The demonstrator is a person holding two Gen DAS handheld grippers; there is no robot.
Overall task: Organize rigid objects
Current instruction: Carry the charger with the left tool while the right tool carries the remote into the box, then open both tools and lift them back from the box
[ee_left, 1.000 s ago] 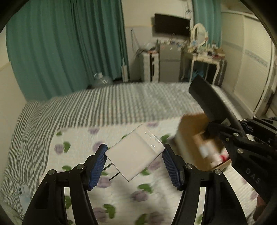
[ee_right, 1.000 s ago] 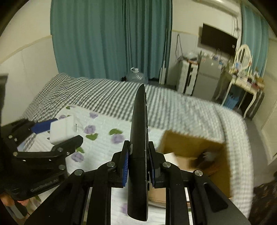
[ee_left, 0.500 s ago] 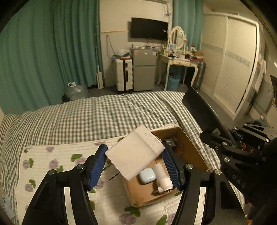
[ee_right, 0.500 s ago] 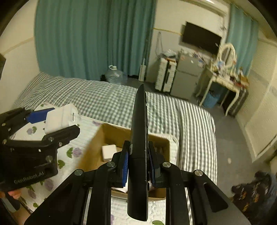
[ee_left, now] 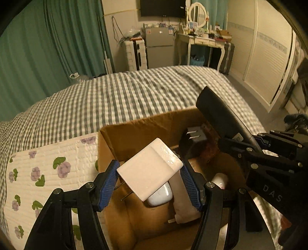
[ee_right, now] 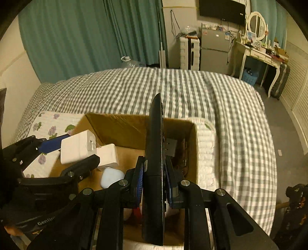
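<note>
My left gripper (ee_left: 150, 177) is shut on a white charger block (ee_left: 149, 169) and holds it above the open cardboard box (ee_left: 123, 134) on the bed. The charger also shows in the right wrist view (ee_right: 77, 147). My right gripper (ee_right: 154, 177) is shut on a black remote control (ee_right: 155, 153), held on edge over the box's right half; the remote also shows in the left wrist view (ee_left: 221, 113). Inside the box lie a white earbud case (ee_left: 159, 196), a black plug adapter (ee_left: 194, 136), another white charger (ee_right: 108, 154) and other small items.
The box (ee_right: 119, 123) sits on a floral quilted mat (ee_left: 48, 169) over a grey checked bedspread (ee_right: 173, 86). Teal curtains (ee_right: 77, 38), a small fridge (ee_right: 213, 52), a white dressing table (ee_right: 258, 52) and a wall TV (ee_right: 221, 8) stand beyond the bed.
Both grippers have moved right and forward from over the floral mat to above the box, still holding the charger and the remote. The box now fills the lower view.
</note>
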